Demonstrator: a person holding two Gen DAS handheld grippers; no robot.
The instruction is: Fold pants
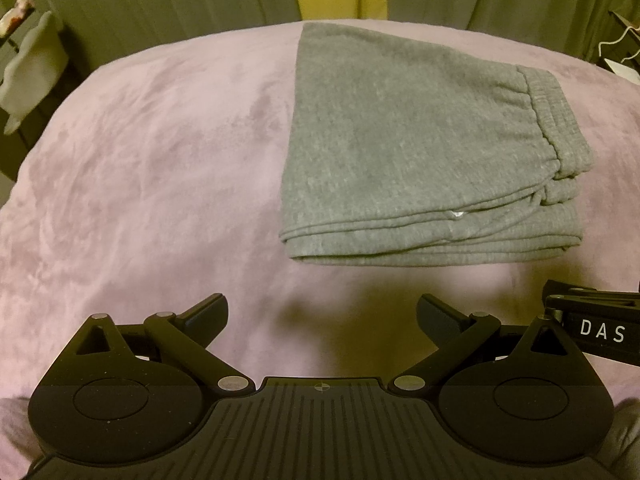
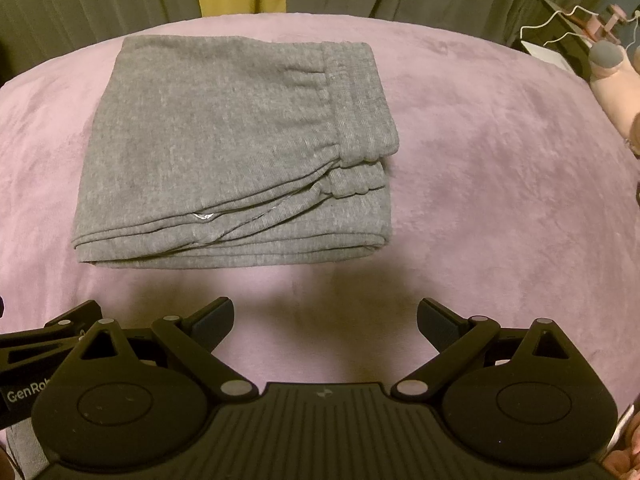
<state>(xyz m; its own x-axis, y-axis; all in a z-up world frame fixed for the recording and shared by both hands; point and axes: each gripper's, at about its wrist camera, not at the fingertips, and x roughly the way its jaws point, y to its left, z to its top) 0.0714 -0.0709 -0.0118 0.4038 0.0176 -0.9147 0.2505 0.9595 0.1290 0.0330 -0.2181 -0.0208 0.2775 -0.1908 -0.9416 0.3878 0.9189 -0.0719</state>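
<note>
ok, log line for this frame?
pants: folded, flat on blanket | left gripper: open, clear of pants | right gripper: open, clear of pants

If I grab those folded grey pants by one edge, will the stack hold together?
Probably not: the pants look like soft knit, so loose layers would likely droop and unfold. The plush blanket may drag on them if pushed.

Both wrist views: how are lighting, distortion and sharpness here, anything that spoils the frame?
Left wrist view: dim, warm light; fisheye bows the pink blanket into a dome; the folded grey pants are sharp enough to show layers; the open left gripper casts a soft shadow. Right wrist view: same cast and bowing; pants clear, no glare; soft shadow under the open right gripper; corners vignetted.
</note>
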